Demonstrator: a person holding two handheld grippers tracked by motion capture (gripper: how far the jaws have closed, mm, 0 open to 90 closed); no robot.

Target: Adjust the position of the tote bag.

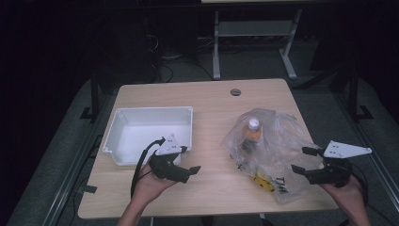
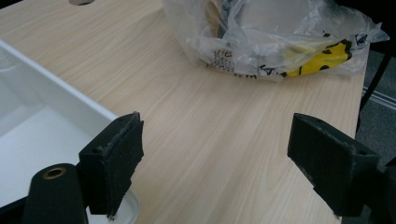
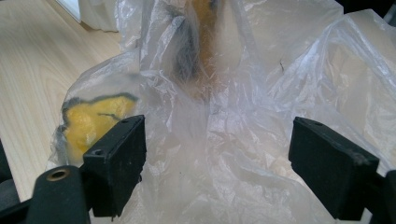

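Observation:
A clear crumpled plastic bag [image 1: 270,150] lies on the right half of the wooden table [image 1: 211,108]. Inside it stands an orange bottle with a white cap [image 1: 253,129], and a yellow and black print [image 1: 263,182] shows near its front edge. The bag [image 2: 275,37] lies well ahead of my left gripper [image 2: 219,163], which is open over bare wood. My left gripper [image 1: 186,160] sits just in front of the white tray [image 1: 190,125]. My right gripper [image 1: 303,160] is open at the bag's right edge, and in the right gripper view the bag [image 3: 224,116] lies between and beyond the open right gripper [image 3: 217,158].
The white rectangular tray [image 2: 60,102] is empty and stands on the table's left half. A round cable hole [image 1: 235,92] sits near the far edge. Beyond the table are dark floor, cables and a white desk frame [image 1: 216,52].

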